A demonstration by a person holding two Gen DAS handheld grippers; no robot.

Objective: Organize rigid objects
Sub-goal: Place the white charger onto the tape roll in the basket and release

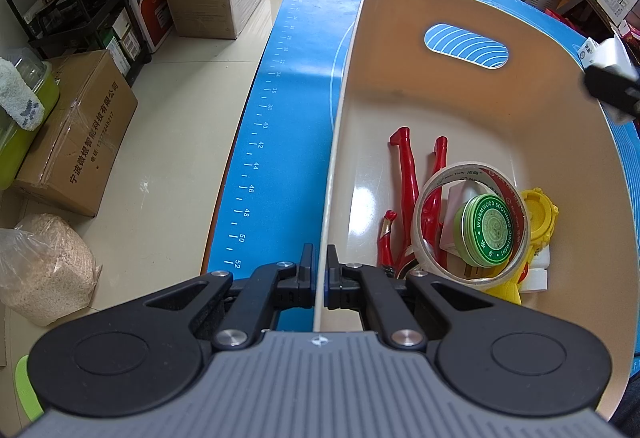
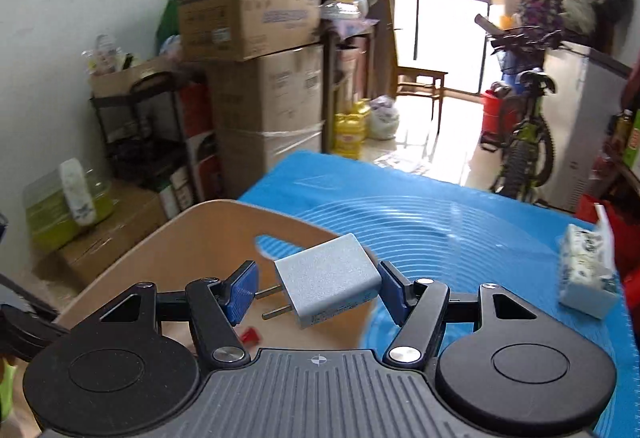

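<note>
While my left gripper (image 1: 319, 262) pinches the basket (image 1: 400, 94) rim, my right gripper (image 2: 318, 288) stands wide, the charger (image 2: 328, 280) loose between its pads above the basket; it may drop outside. Inside, a tin (image 1: 493, 230) reads "WORMWOOD SOOTHING OINTMENT".

My tape (image 1: 470, 222) hid most of the yellow toy (image 1: 538, 222) and part of the figure (image 1: 412, 194); my right gripper (image 1: 612, 88) was blurred, cut off by the frame edge.

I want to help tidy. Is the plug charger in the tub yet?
Not yet. The charger sits between the open right gripper fingers, above the tub.
</note>
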